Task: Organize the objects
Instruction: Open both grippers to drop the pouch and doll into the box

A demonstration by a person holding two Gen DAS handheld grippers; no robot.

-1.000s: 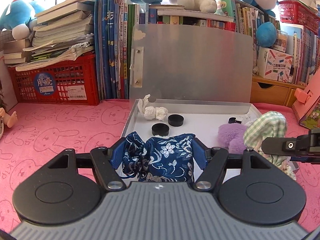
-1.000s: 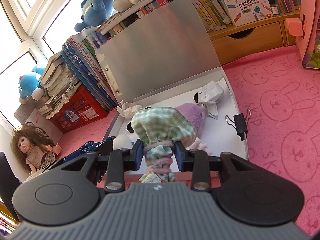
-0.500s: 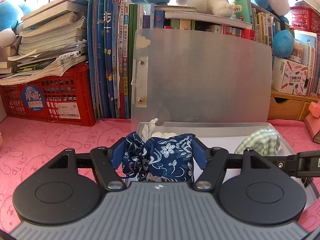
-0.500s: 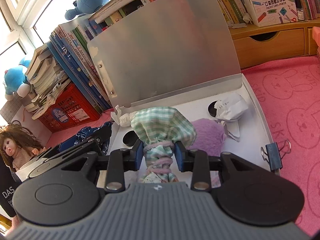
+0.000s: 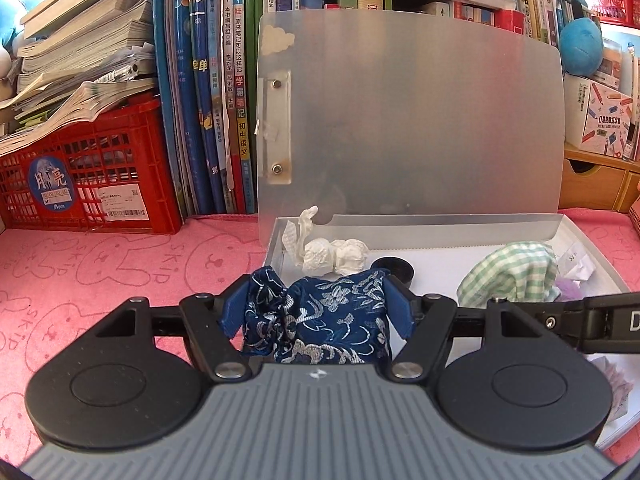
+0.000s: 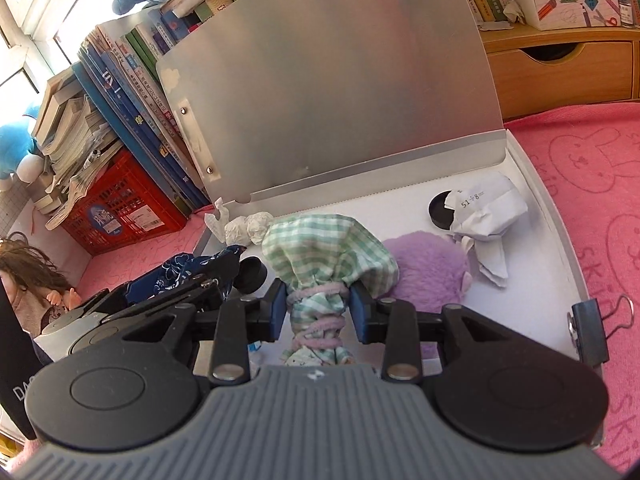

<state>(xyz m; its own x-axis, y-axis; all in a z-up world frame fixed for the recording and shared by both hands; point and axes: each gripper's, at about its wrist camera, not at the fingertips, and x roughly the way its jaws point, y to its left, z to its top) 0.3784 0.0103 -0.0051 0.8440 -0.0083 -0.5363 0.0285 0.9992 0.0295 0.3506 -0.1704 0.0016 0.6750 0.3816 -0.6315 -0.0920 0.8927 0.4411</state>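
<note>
Left gripper (image 5: 316,306): you grasp the navy floral brocade pouch (image 5: 332,320) at the grey open-lidded box (image 5: 472,236).
Right gripper (image 6: 318,312): clenched on the green checked cloth bundle (image 6: 326,248)'s tied neck.
Handling: both look soft and light; hold at the neck.

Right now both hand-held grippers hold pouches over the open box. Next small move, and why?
Probably lower the left hand-held gripper and release the blue pouch onto the box floor. It hangs at the near-left corner, short of the black disc and crumpled paper.
</note>
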